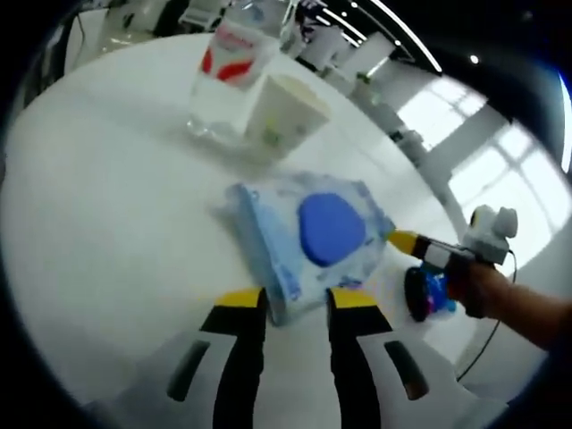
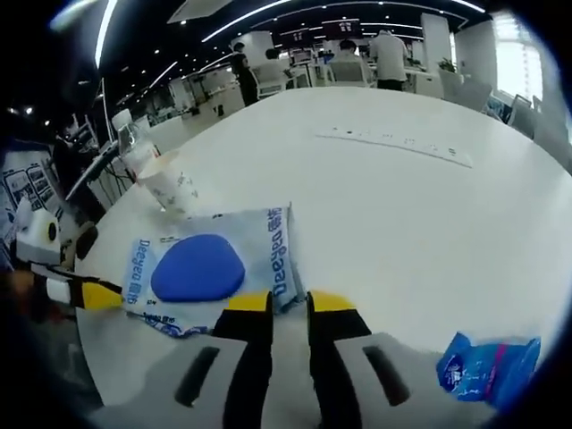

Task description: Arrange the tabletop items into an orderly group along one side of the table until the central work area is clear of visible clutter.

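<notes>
Both hand-held grippers met at the wet-wipes pack on the white bench (image 2: 402, 214).
L hand-held gripper (image 1: 296, 299) had its 2 jaws parted round the near edge of the wet-wipes pack (image 1: 308, 237); R hand-held gripper (image 2: 288, 302) stood likewise, jaws apart at that pack's edge. Blue packet (image 2: 487, 366) lay nearby. Beyond, paper cup (image 1: 281, 112) w/ plastic bottle (image 1: 223, 76) touching behind it.

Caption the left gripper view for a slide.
Left gripper at the edge of a blue wet-wipes pack on the white table; paper cup and water bottle stand beyond.
</notes>
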A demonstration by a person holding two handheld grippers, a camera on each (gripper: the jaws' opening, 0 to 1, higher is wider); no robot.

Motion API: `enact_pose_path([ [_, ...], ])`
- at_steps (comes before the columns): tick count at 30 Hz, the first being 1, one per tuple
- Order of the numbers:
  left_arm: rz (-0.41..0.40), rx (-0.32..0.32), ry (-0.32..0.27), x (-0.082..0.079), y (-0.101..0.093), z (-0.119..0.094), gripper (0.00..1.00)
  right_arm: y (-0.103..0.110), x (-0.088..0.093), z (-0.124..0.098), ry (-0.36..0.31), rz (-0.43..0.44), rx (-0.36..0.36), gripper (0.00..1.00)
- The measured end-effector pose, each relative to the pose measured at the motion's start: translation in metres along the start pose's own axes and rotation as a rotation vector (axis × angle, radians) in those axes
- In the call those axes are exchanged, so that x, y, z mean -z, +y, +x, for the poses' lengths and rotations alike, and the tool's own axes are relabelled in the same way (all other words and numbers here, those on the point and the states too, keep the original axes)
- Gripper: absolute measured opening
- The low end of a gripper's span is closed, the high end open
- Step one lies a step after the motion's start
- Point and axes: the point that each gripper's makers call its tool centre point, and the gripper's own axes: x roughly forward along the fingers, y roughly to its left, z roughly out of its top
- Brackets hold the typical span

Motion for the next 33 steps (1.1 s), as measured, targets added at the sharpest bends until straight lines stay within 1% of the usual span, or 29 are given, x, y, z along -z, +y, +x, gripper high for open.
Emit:
enact_pose_path([
  [2, -0.005, -0.001, 0.002, 0.0, -0.001, 0.001, 0.22, 0.0, 0.0, -0.001, 0.002, 0.008, 0.001, 0.09],
  [4, -0.001, -0.009, 0.016, 0.002, 0.001, 0.002, 0.18, 0.001, 0.001, -0.001, 0.006, 0.01, -0.004, 0.05],
  [7, 0.006, -0.011, 0.038, 0.005, 0.001, 0.002, 0.1, 0.001, -0.002, -0.003, 0.003, -0.012, -0.009, 0.02],
  [10, 0.017, -0.01, 0.052, 0.007, 0.001, 0.002, 0.07, 0.002, -0.001, -0.004, 0.006, -0.015, -0.016, 0.01],
  [12, 0.019, -0.007, 0.056, 0.007, -0.001, 0.002, 0.04, 0.002, -0.001, -0.006, 0.003, -0.032, -0.015, 0.01],
  [17, 0.031, 0.0, 0.052, 0.003, -0.005, 0.001, 0.01, 0.002, 0.0, -0.012, 0.004, -0.038, -0.012, 0.0],
  [24, 0.051, 0.026, 0.047, -0.002, -0.012, -0.001, 0.0, -0.001, -0.002, -0.025, -0.01, -0.056, -0.001, 0.0],
  [33, 0.083, 0.052, 0.048, -0.008, -0.026, 0.002, 0.0, -0.009, -0.002, -0.042, -0.034, -0.041, 0.027, 0.0],
])
